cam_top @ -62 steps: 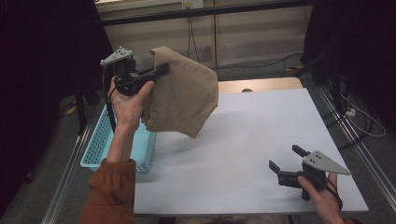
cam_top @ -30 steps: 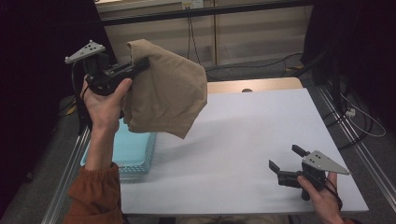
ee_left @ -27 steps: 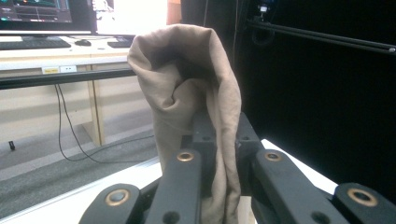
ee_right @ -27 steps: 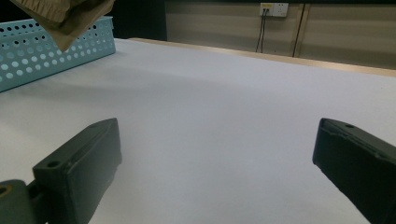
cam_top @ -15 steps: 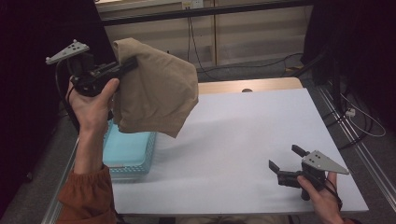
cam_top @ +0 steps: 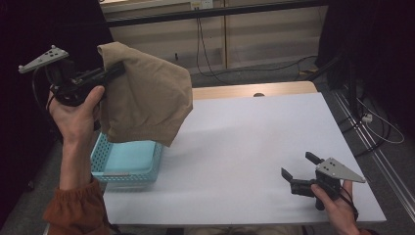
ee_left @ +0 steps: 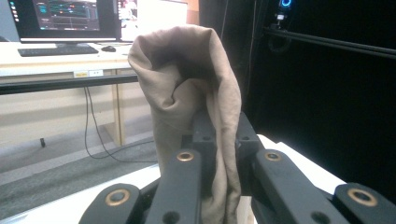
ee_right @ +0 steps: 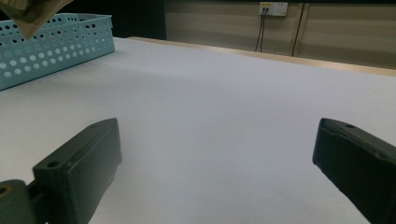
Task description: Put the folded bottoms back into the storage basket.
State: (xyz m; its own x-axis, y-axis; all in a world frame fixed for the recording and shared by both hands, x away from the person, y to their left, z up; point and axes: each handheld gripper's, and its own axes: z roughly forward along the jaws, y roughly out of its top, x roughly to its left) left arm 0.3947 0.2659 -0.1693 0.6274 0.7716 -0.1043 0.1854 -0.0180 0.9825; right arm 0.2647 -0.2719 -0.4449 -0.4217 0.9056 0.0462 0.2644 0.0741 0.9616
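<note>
The tan cloth (cam_top: 144, 100) hangs from your left gripper (cam_top: 113, 72), lifted over the table's left edge above the blue basket (cam_top: 126, 164); a loose corner could catch that basket's rim as you swing. In the left gripper view, the jaws pinch only a bunched fold of cloth (ee_left: 196, 93), so it may slip free. In the right gripper view, your right gripper (ee_right: 217, 172) rests wide, empty, too far away to catch it.

A lab or test room — a white table (cam_top: 254, 147) framed by black curtains (cam_top: 372, 44), cables (cam_top: 210, 54) trailing at twelve o'clock, a wall socket (ee_right: 271, 8), and a monitor (ee_left: 65, 18) with keyboard (ee_left: 56, 49) on a desk.
</note>
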